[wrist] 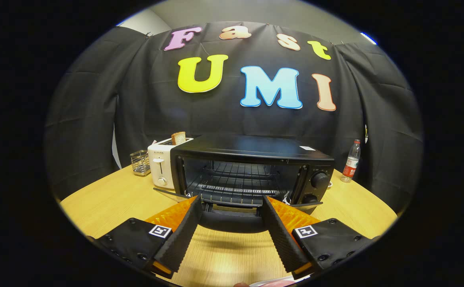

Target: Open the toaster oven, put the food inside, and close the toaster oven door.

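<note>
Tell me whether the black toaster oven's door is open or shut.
Open. The black toaster oven shows its bare wire rack, door folded down between the open gripper fingers.

One toaster oven (251, 171), one toaster (162, 165), one bottle (351, 161), one basket (140, 162).

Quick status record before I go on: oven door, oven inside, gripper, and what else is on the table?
oven: black toaster oven on the wooden table
door: dropped open, its handle between the fingers
inside: bare wire rack, no food visible
gripper: gripper open, holding nothing, fingers either side of the door handle
left of oven: white pop-up toaster with a bread slice, small wire basket
right of oven: clear plastic bottle with red label
</note>
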`<state>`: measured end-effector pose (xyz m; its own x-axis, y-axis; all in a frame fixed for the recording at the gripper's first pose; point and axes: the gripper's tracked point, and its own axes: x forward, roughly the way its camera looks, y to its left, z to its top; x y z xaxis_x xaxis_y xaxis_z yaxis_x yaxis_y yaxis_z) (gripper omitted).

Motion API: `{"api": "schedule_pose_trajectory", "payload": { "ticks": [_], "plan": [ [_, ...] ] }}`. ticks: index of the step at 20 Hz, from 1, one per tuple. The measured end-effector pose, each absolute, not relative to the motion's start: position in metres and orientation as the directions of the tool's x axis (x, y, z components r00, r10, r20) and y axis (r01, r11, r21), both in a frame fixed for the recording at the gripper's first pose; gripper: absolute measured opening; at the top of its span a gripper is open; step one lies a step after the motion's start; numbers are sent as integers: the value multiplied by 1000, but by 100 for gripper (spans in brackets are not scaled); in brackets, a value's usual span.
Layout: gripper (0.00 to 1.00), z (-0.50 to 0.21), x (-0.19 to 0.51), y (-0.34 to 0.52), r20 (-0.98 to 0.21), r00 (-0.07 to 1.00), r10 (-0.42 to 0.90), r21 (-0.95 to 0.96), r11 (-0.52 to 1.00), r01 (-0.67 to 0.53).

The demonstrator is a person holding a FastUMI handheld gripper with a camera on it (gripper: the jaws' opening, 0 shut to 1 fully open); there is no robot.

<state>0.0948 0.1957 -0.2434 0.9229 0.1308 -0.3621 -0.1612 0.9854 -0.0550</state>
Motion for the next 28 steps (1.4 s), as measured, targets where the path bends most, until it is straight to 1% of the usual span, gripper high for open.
{"api": "schedule_pose_trajectory", "payload": {
  "ticks": [12,18,23,28],
  "plan": [
    [97,-290,53,193,-478,870,124,-83,979,-186],
    [97,-325,33,191,-604,788,117,-36,984,-174],
    [97,-307,17,186,-607,783,134,-5,985,-172],
    [97,-283,-22,182,-655,713,248,118,967,-227]
  ]
}}
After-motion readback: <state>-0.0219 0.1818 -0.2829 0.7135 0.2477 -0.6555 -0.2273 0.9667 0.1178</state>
